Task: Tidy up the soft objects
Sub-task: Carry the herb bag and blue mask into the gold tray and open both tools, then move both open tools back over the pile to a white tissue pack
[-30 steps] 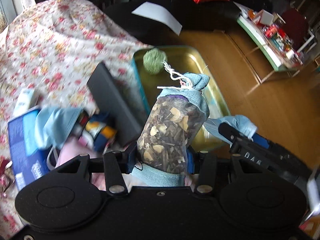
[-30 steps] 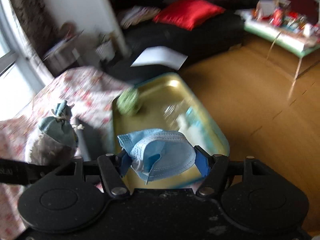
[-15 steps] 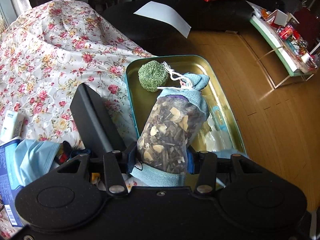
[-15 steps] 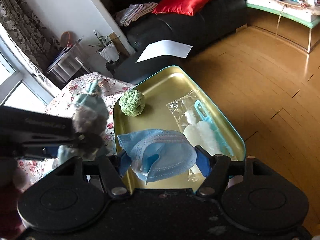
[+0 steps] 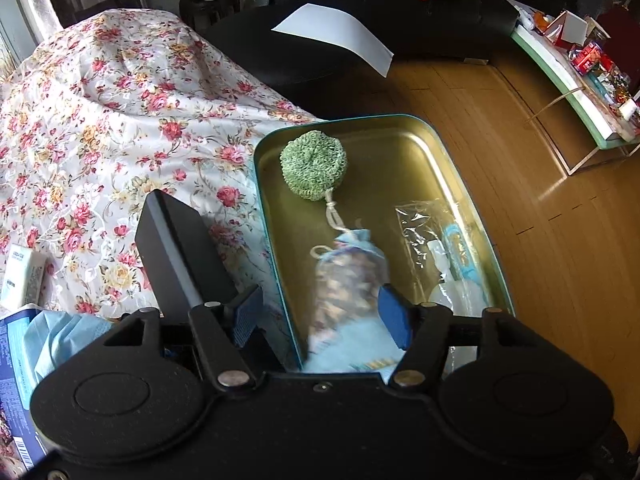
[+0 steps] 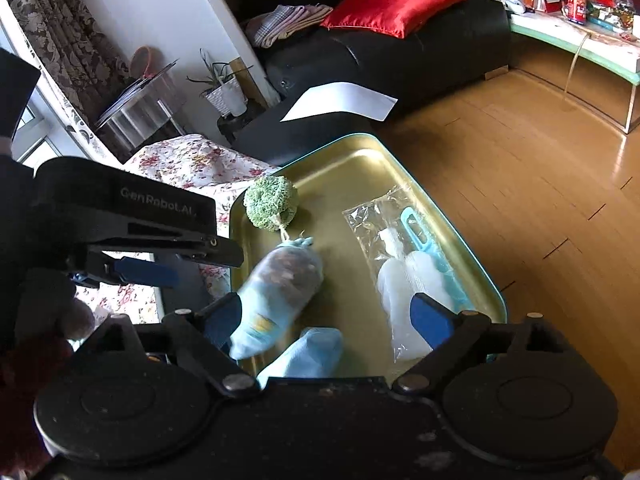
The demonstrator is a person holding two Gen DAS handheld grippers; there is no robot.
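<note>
A gold tray (image 5: 432, 160) (image 6: 360, 168) lies beside the flowered cloth. In it are a green knitted scrubber (image 5: 313, 170) (image 6: 271, 202), a clear packet with a blue brush (image 5: 448, 252) (image 6: 408, 264), a blurred blue sachet of dried herbs (image 5: 348, 284) (image 6: 280, 284) and a blue face mask (image 6: 308, 354). My left gripper (image 5: 324, 316) is open above the sachet, apart from it. My right gripper (image 6: 326, 316) is open above the mask and holds nothing.
A black box (image 5: 180, 256) stands on the flowered cloth (image 5: 120, 120) left of the tray. Another blue mask (image 5: 60, 340) and a white packet (image 5: 22, 280) lie at far left. A black sofa (image 6: 400, 52), white paper (image 6: 340, 100) and wooden floor (image 6: 520, 160) lie beyond.
Both grippers have opened. The herb sachet has dropped from the left gripper into the tray, and the face mask has dropped from the right gripper into the tray's near end.
</note>
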